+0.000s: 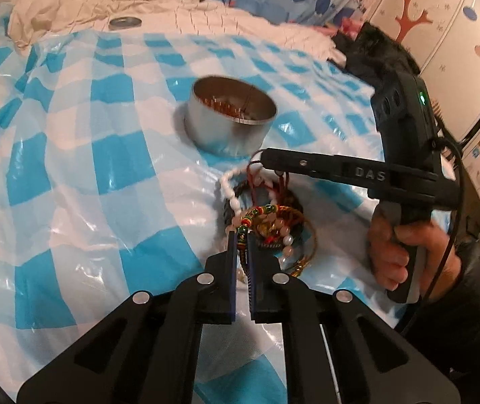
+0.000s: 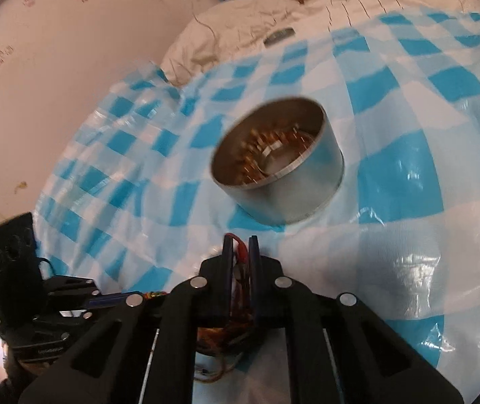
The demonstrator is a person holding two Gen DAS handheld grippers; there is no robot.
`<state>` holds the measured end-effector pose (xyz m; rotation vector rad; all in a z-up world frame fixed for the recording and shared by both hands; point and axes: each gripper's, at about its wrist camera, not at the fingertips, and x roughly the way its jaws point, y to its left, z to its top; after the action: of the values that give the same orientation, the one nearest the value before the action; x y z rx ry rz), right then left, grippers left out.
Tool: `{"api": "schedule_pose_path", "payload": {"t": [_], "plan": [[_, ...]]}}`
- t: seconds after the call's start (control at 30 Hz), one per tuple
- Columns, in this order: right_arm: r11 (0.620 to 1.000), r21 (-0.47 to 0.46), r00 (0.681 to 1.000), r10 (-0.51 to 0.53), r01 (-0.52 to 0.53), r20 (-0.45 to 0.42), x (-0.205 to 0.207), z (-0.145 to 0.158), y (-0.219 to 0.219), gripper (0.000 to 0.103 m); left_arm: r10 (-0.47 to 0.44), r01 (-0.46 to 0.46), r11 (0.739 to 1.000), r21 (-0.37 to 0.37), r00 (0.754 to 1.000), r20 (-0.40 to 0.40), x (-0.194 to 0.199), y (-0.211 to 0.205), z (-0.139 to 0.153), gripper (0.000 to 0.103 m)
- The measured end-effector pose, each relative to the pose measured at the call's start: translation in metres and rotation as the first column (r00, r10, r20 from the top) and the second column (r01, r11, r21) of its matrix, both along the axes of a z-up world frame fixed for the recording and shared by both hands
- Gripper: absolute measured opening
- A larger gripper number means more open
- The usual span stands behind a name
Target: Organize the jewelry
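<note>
Jewelry (image 1: pixel 266 225) — pinched by both tongs (tangled).

We are in a home bedroom: beyond our left claw (image 1: pixel 241 235) a rumpled white duvet (image 1: pixel 81 3) lies on the bed, and to its right stands a wardrobe (image 1: pixel 441 27) with tree decals.

The tin (image 2: pixel 278 165) is motion-blurred in the right wrist view; its contents read only as orange-brown shapes, unidentifiable. The jewelry pile (image 1: pixel 270 225) is partly covered by the left gripper (image 1: pixel 241 235) and right gripper (image 1: pixel 263 160); individual pieces cannot be separated. In the right wrist view the gripper body hides most of the pile. The flat disc (image 1: pixel 124 22) is too small to identify.
</note>
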<state>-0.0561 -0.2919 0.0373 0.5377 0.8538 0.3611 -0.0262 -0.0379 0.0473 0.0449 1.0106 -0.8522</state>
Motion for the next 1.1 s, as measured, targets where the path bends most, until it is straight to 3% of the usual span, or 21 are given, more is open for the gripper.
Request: {"api": "schedule_pose_path", "payload": {"t": [0.17,0.27,0.33,0.47,0.5,0.6,0.8,0.83,0.87,0.9,1.1], "plan": [[0.992,0.129,0.997,-0.008,-0.002,0.076,-0.008,0.017,-0.011,0.010,-0.027,0.027,0.991,-0.131,1.000,0.000,0.001,0.011,0.018,0.005],[0.984,0.176,0.992,0.014,-0.035,0.122,-0.012,0.028,-0.013,0.010,-0.035,0.037,0.989,-0.146,0.999,0.015,-0.002,0.010,0.026,0.005],[0.986,0.160,0.993,0.022,-0.040,0.113,-0.011,0.030,-0.011,0.010,-0.025,0.028,0.993,-0.116,0.999,0.022,-0.001,0.008,0.023,0.005],[0.997,-0.050,0.998,-0.053,0.051,-0.035,0.000,0.008,-0.008,0.010,-0.004,0.004,0.999,-0.051,1.000,0.013,0.002,0.004,0.013,0.005],[0.995,-0.063,0.994,-0.078,0.073,-0.074,0.003,0.000,-0.012,0.010,-0.001,0.002,0.999,-0.046,1.000,0.012,0.002,0.003,0.012,0.005],[0.992,-0.016,0.985,-0.127,0.126,-0.113,0.004,-0.009,-0.026,0.010,0.002,-0.002,0.999,-0.046,1.000,0.015,0.004,0.005,0.012,0.005],[0.989,0.011,0.987,-0.149,0.150,-0.068,0.002,0.000,-0.031,0.011,0.010,-0.010,0.999,-0.052,1.000,0.013,0.004,0.009,0.012,0.005],[0.989,0.005,0.986,-0.147,0.148,-0.075,0.003,0.000,-0.030,0.014,0.010,-0.009,0.999,-0.050,1.000,0.015,0.004,0.009,0.012,0.005],[0.989,0.001,0.985,-0.146,0.147,-0.087,0.002,-0.002,-0.032,0.024,0.009,-0.009,0.999,-0.050,1.000,0.014,0.004,0.009,0.012,0.005],[0.989,0.000,0.984,-0.148,0.149,-0.102,0.003,-0.004,-0.033,0.048,0.008,-0.007,0.999,-0.048,1.000,0.014,0.004,0.009,0.012,0.005],[0.983,0.008,0.981,-0.183,0.184,-0.070,0.000,-0.003,-0.038,0.051,0.004,-0.004,0.999,-0.044,1.000,0.011,0.003,0.007,0.011,0.005]]}}
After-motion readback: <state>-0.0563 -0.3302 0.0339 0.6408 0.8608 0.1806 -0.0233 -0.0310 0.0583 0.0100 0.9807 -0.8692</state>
